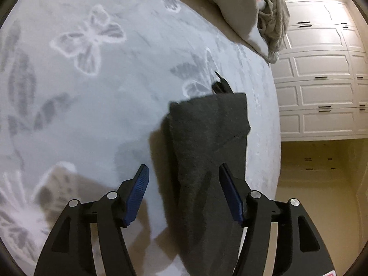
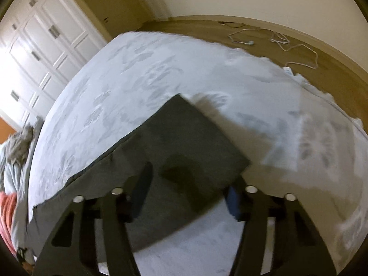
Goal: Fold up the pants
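Note:
Dark grey pants lie folded lengthwise on a pale blanket with butterfly print. A dark drawstring sticks out at their far end. My left gripper is open, its blue pads on either side of the pants' near part, just above them. In the right wrist view the pants lie as a dark slab across the bed. My right gripper is open above their end, and the cloth's corner hides the right fingertip.
A heap of beige bedding and clothes sits at the bed's far edge. White built-in drawers face the bed across a tan floor. White cables lie on the floor by the wall. An orange garment lies at the left.

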Motion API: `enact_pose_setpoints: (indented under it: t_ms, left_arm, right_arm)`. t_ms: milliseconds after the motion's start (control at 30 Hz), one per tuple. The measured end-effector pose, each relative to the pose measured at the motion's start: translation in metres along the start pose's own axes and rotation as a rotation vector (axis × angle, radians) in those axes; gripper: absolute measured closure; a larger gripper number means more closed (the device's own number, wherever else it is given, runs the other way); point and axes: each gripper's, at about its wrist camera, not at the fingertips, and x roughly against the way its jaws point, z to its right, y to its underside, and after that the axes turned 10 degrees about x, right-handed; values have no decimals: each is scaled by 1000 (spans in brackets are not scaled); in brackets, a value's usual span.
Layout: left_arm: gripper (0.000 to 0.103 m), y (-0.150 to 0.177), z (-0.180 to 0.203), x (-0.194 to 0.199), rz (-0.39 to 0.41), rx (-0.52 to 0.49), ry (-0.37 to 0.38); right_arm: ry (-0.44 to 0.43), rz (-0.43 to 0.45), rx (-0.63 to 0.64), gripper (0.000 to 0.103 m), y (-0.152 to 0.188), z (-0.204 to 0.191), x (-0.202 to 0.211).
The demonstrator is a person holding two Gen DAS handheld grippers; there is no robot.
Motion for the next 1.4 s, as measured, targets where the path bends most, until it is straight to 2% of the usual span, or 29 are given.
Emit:
enact_pose_setpoints:
  t_ms: [33, 67, 100, 167, 233, 300, 367, 400, 433, 467, 500, 567, 600, 667, 700, 733, 833, 933, 1033, 1133, 1233, 1333, 1400]
  left_arm:
    - [43, 1, 0, -3, -12, 3, 4]
    - [43, 2, 0, -3, -22, 8, 10]
    - [43, 2, -1, -3, -27, 15, 13]
    - [43, 1, -2, -2, -30, 29, 19]
    - [43, 0, -3, 0, -34, 39, 23]
    - [43, -1, -3, -2, -33, 42, 22]
    - [43, 1, -2, 0, -32, 29, 17]
    - [43, 2, -1, 0, -35, 13, 12]
    - [43, 2, 1, -1, -37, 2, 9]
    - [43, 2, 3, -2, -40, -9, 7]
    - [43, 2, 3, -1, -45, -17, 6]
    - [43, 2, 5, -1, -58, -31, 11]
    - [43, 2, 6, 0, -67, -44, 10]
    - [41, 0, 7, 0, -78, -62, 18]
    - [38, -2, 7, 0, -81, -65, 20]
    - [37, -4, 6, 0, -83, -62, 24]
    - [37, -11, -1, -6, -114, -4, 62]
    - [37, -15, -9, -9, -142, 55, 107]
    - [37, -14, -8, -8, -160, 69, 144]
    - [37, -14, -8, -5, -166, 88, 181]
    - [35, -16, -6, -2, -125, 70, 178]
    - [31, -19, -2, -14, -95, 36, 136]
    - [31, -22, 2, -17, -67, 30, 158]
  right_arm:
    - [-19, -12, 3, 94, -1, -2, -3]
    - [-59, -26, -24, 94, -3, -6, -5]
    - [-72, -1, -32, 94, -6, -14, 1]
    - [-166, 74, 22, 94, -17, -45, 24]
    - [-322, 153, 115, 94, -23, -102, 55]
    - [-474, 161, 231, 94, -16, -171, 70]
    - [-557, 110, 351, 92, 2, -234, 66]
    - [-584, 55, 427, 89, 21, -274, 54]
    - [-579, -8, 492, 79, 39, -306, 39]
    - [-562, -59, 540, 63, 52, -325, 29]
    - [-511, -122, 628, 60, 70, -351, 15]
    - [-454, -114, 749, 60, 88, -375, 15]
    - [-443, -67, 793, 56, 91, -378, 27]
    - [-438, 3, 791, 32, 83, -369, 45]
    - [-427, 44, 758, 30, 77, -354, 54]
    - [-416, 51, 724, 30, 72, -341, 57]
    - [-326, -42, 580, 30, 53, -293, 44]
    - [-196, -177, 424, 30, 42, -244, 6]
    - [-162, -295, 326, 30, 40, -210, -28]
    - [-211, -305, 337, 29, 44, -205, -36]
    - [-274, -311, 428, 46, 51, -216, -37]
    - [-239, -302, 486, 50, 57, -223, -41]
    - [-251, -308, 467, 51, 53, -220, -40]
